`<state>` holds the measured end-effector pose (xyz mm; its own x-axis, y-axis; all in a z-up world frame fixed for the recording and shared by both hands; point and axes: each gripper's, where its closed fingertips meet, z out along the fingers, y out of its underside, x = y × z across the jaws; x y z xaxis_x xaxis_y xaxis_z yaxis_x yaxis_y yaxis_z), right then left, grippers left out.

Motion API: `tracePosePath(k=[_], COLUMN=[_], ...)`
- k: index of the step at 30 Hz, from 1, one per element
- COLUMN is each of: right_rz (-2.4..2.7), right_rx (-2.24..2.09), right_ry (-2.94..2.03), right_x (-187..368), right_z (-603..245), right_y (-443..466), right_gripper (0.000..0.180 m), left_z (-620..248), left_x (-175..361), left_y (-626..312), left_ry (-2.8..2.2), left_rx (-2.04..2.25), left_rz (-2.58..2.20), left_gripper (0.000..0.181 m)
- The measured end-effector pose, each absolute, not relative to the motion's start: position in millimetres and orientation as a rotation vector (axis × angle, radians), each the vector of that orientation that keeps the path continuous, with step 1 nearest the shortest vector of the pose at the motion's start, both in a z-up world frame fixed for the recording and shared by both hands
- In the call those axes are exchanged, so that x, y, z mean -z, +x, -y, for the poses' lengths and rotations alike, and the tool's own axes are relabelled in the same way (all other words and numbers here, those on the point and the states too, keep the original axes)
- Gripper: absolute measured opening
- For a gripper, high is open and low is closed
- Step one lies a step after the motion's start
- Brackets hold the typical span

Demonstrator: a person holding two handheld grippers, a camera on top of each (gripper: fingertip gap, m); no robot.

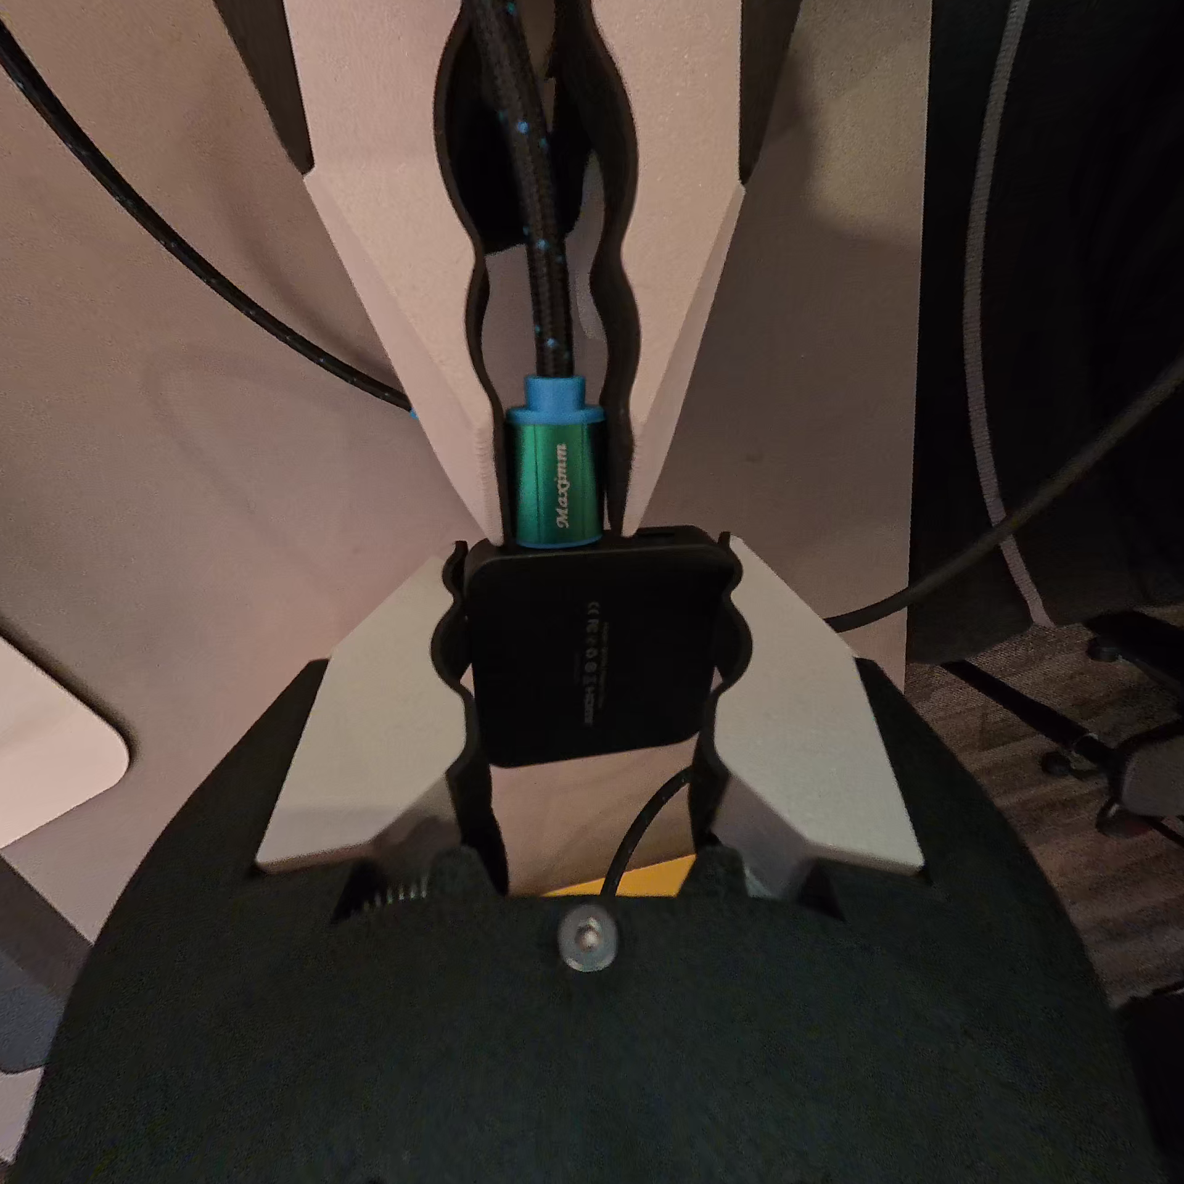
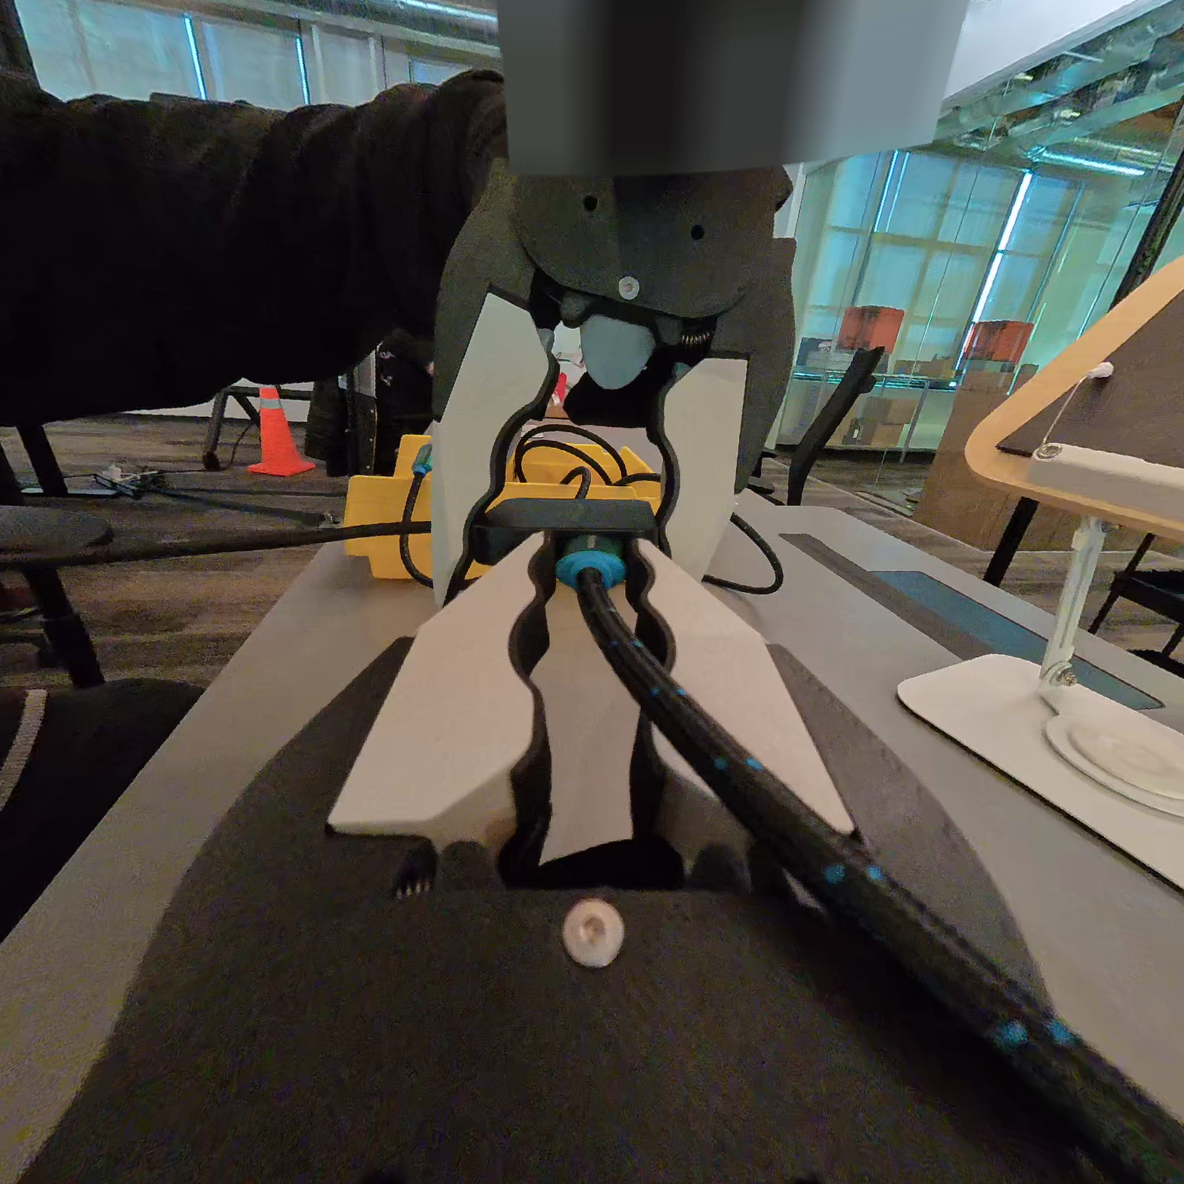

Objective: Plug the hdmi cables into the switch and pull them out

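Two grippers point(image 1: 596, 564) point(image 2: 586, 544), one switch point(image 1: 599, 647), two braided cables point(image 1: 544, 269) point(image 1: 192, 256), one yellow bin point(image 2: 378, 512).

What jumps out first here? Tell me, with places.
The green plug at the centre of the left wrist view, seated in the black switch that the left gripper clamps. The right gripper meets it head-on, its fingers closed around the plug's blue collar. Behind, on the table, sits a yellow bin of cables.
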<state>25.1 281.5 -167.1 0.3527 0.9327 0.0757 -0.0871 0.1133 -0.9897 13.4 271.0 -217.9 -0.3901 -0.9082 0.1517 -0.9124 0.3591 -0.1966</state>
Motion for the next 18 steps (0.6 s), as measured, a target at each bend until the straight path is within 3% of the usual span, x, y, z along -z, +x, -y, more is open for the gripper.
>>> tracePosePath(k=[7, 12, 15, 18], right_rz=[0.890, 0.842, 0.823, 0.807], right_rx=[-0.926, -0.934, -0.942, -0.934], right_ry=[-1.206, -1.204, -1.207, -1.212], right_x=[166, 163, 164, 164], right_z=[-284, -287, -288, -290], right_y=[33, 38, 39, 38], right_gripper=[0.018, 0.018, 0.018, 0.018], left_z=[-275, -276, -278, -284], left_x=[216, 225, 230, 236], left_y=[25, 27, 28, 32], left_ry=[1.808, 1.849, 1.859, 1.889], left_rx=[-0.448, -0.405, -0.359, -0.287], left_rz=[2.593, 2.634, 2.652, 2.661], left_gripper=[0.075, 0.109, 0.109, 0.094])
